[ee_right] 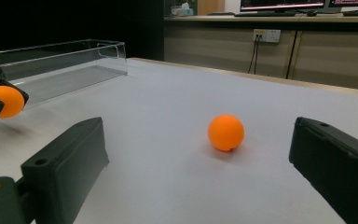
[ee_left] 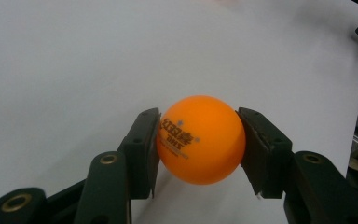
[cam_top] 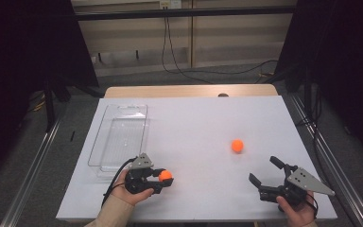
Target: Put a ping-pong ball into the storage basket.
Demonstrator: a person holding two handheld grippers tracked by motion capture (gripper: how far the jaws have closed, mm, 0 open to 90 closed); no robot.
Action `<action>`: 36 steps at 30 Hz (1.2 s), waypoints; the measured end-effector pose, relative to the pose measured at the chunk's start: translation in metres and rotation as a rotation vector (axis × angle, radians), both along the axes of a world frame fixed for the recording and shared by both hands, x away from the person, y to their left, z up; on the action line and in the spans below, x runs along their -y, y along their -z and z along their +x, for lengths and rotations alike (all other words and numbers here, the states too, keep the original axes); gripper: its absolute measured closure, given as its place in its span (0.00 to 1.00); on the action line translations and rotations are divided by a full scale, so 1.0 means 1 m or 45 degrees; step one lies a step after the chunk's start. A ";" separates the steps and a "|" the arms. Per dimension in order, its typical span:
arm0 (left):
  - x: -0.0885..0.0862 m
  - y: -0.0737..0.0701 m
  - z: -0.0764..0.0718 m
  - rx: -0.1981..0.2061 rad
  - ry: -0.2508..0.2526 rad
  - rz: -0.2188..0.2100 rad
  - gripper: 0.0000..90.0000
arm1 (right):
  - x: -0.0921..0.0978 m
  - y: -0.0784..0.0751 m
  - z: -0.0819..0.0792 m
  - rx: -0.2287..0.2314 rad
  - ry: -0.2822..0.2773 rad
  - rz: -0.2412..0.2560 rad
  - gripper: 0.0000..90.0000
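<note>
I've got one orange ball (ee_left: pixel 200 139) clamped between my left gripper (cam_top: pixel 163 179) fingers just above the table (cam_top: pixel 194 123), right gripper (cam_top: pixel 265 173) fingers spread empty, second ball (ee_right: pixel 226 132) lying ahead between them, so right is nearer; clear tray (cam_top: pixel 118 137) beyond left fingers.

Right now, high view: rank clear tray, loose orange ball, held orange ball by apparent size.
1. Clear tray, by far the largest.
2. Loose orange ball and held orange ball in the left hand-held gripper: they look alike, so no ranking.
</note>
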State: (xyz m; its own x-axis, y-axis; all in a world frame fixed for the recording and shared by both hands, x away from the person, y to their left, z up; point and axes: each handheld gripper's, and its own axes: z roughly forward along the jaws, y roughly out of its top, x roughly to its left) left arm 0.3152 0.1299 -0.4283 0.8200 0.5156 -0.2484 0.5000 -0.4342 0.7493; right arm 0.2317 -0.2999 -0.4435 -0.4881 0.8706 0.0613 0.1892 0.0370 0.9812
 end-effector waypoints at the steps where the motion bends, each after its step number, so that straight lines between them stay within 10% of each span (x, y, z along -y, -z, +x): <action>1: 0.000 0.000 0.000 0.000 -0.001 0.002 0.56 | 0.000 0.000 0.000 0.000 -0.001 0.000 0.04; 36: -0.006 -0.018 0.009 -0.024 -0.045 -0.025 0.56 | 0.001 0.000 -0.001 0.004 0.002 0.004 0.04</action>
State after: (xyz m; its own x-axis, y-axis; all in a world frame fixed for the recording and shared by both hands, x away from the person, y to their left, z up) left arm 0.3240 0.1355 -0.4101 0.7966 0.5389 -0.2739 0.5287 -0.4014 0.7479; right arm 0.2311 -0.3007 -0.4432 -0.4869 0.8712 0.0627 0.1863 0.0334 0.9819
